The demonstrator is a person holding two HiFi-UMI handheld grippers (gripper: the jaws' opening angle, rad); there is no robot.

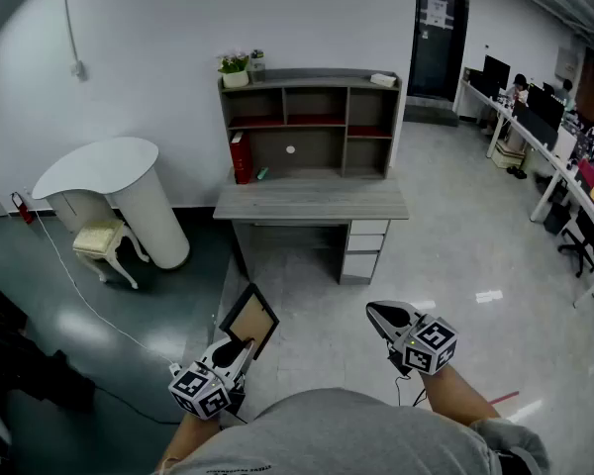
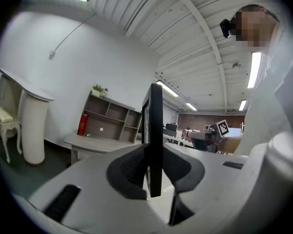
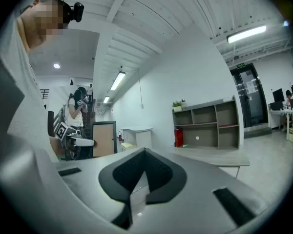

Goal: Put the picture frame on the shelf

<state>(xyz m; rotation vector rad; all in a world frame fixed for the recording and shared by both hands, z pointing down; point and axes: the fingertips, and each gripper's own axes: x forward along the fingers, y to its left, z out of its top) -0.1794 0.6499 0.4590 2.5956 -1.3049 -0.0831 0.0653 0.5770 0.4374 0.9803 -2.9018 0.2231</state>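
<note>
The picture frame [image 1: 249, 321], black-edged with a tan panel, stands up from my left gripper [image 1: 240, 350], which is shut on its lower edge. In the left gripper view the frame [image 2: 155, 130] is edge-on, pinched between the two dark pads of the left gripper [image 2: 154, 173]. The grey shelf unit [image 1: 310, 119] sits on a desk [image 1: 312, 202] well ahead of both grippers, also seen as the shelf unit [image 2: 110, 116] and the shelf unit [image 3: 207, 126]. My right gripper [image 1: 379, 313] is shut with nothing in it; its pads meet in the right gripper [image 3: 142, 173] view.
A red book [image 1: 241, 156] and a small green item stand in the shelf's lower left bay, a potted plant [image 1: 235, 69] on top. A white rounded table [image 1: 119, 191] and a cream stool [image 1: 104, 245] are at left. Office desks [image 1: 540, 137] line the right.
</note>
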